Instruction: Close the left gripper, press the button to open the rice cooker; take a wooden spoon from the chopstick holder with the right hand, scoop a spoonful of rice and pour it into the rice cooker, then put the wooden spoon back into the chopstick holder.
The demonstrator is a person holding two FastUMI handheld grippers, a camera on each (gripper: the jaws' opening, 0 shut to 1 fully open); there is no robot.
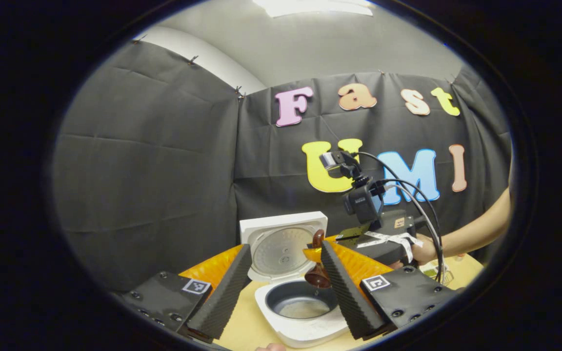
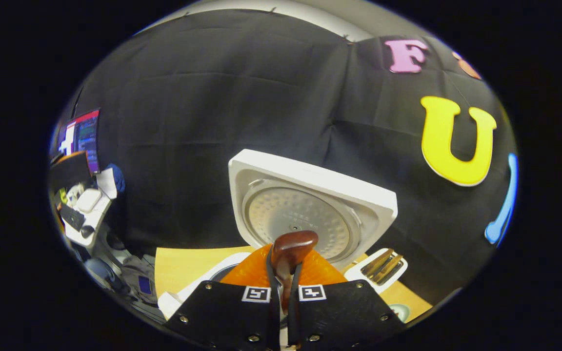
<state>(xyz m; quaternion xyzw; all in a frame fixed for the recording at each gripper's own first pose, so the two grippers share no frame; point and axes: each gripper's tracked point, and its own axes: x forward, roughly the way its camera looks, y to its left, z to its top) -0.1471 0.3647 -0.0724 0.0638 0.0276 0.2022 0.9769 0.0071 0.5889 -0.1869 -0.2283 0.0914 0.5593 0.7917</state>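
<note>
While my right gripper was clamped on the handle of the wooden spoon, both fingers pressing it from either side, the spoon's rounded end stood up just ahead of them in the right gripper view. From the left gripper view I saw that same gripper over the rice cooker, the spoon hanging bowl-down above the dark inner pot, where a pale layer of rice lay on the bottom. The cooker's lid stood open and upright behind the pot, its round metal inner plate facing me. My left gripper hung with its fingers wide apart, holding nothing, the cooker showing between them. The cooker sat on a pale wooden table. A hand gripped the right gripper's body from behind.
</note>
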